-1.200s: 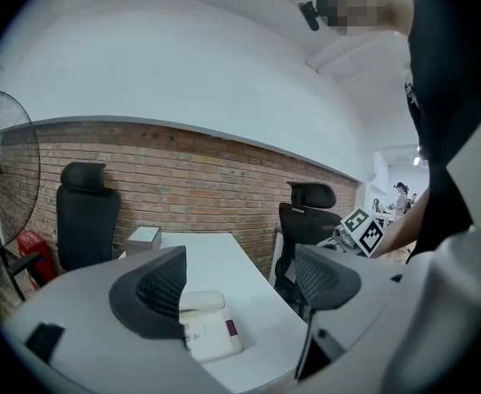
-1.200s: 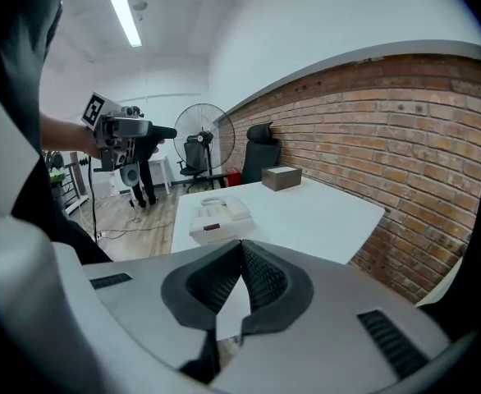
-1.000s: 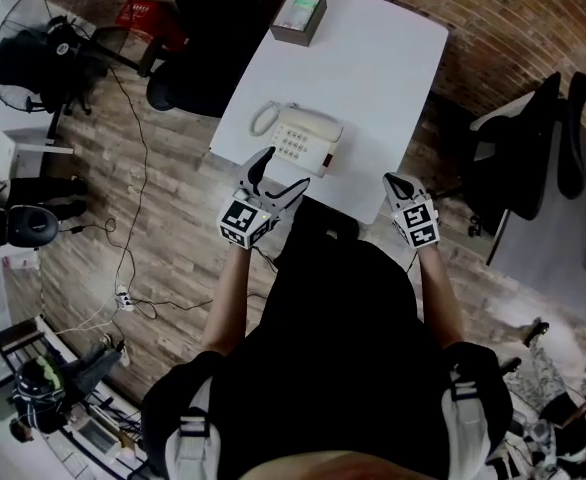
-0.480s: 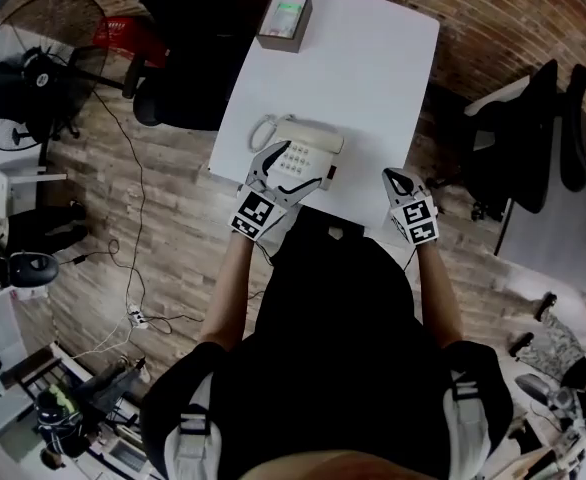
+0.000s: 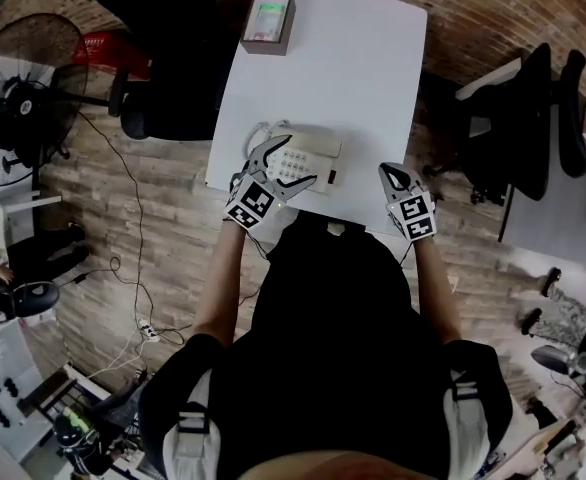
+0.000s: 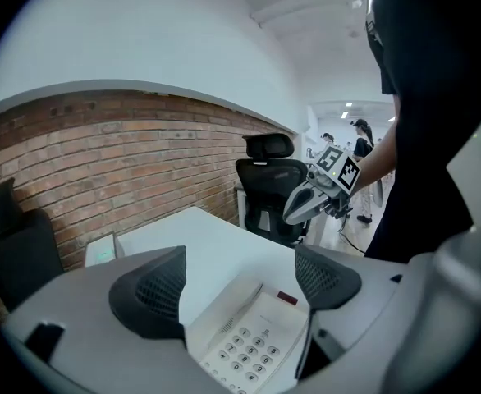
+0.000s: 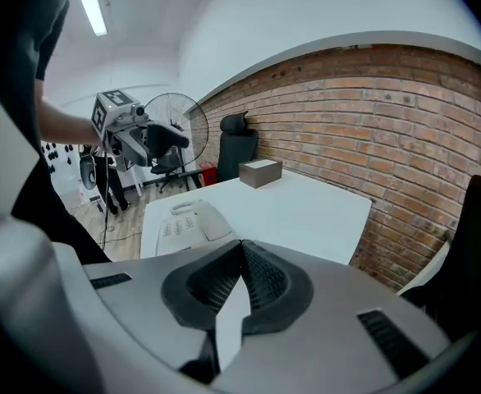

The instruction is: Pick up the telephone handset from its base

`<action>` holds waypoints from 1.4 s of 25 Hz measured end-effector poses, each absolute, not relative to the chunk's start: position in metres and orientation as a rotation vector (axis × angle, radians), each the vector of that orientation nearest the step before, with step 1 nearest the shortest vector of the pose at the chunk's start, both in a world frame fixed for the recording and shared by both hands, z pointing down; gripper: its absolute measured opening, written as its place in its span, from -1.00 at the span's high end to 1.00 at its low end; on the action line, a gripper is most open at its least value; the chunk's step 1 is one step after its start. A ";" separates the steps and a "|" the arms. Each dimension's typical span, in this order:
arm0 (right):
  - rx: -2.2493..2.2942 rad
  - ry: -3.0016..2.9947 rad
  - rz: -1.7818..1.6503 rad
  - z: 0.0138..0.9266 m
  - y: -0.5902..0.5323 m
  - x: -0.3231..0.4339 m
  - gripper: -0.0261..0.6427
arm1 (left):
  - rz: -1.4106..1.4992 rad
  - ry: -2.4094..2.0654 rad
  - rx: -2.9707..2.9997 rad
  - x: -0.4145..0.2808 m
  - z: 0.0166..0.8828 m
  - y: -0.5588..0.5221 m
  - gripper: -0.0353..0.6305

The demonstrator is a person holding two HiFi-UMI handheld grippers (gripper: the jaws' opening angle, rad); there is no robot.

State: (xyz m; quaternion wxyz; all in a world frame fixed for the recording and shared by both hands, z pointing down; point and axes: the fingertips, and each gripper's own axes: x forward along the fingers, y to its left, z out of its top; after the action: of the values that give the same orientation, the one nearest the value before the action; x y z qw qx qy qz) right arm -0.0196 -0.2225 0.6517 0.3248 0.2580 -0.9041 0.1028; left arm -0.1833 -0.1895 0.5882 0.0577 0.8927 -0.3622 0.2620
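Note:
A cream telephone (image 5: 318, 150) sits near the front edge of the white table (image 5: 353, 68); its handset (image 5: 257, 134) rests on the left side of the base. My left gripper (image 5: 288, 160) hovers open just over the keypad, one finger near the handset, holding nothing. In the left gripper view the phone (image 6: 253, 335) lies between and below the two dark pads (image 6: 152, 290), with the handset (image 6: 217, 318) on its left. My right gripper (image 5: 389, 173) is shut and empty at the table's front right edge, apart from the phone (image 7: 185, 224).
A small grey box (image 5: 268, 20) stands at the table's far left corner. Black office chairs (image 5: 533, 118) stand to the right, another dark chair (image 5: 163, 78) to the left. A floor fan (image 5: 18, 98) and cables lie on the wooden floor. A brick wall (image 7: 372, 113) runs behind.
The left gripper moved forward from the table's front edge to over the phone's keypad, still open. The right gripper has barely moved. The head camera shifted slightly.

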 end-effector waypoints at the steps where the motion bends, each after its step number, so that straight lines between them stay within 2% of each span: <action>1: 0.691 -2.373 0.279 0.651 -0.224 -0.021 0.93 | 0.799 -1.058 2.719 -0.182 0.592 -0.191 -0.33; 13: 0.829 -2.337 0.323 0.654 -0.230 -0.022 0.93 | 1.115 -0.546 2.797 -0.173 0.659 -0.202 -0.33; 35: 1.031 -2.244 0.394 0.663 -0.206 0.007 0.93 | 1.413 -0.012 2.692 -0.161 0.755 -0.213 -0.33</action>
State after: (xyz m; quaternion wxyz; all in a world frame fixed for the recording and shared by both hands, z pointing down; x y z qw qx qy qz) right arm 0.0074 -0.2060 0.6634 0.3148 0.3914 -0.8517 0.1494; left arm -0.1613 -0.2127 0.7552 0.0507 0.8843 -0.0040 0.4641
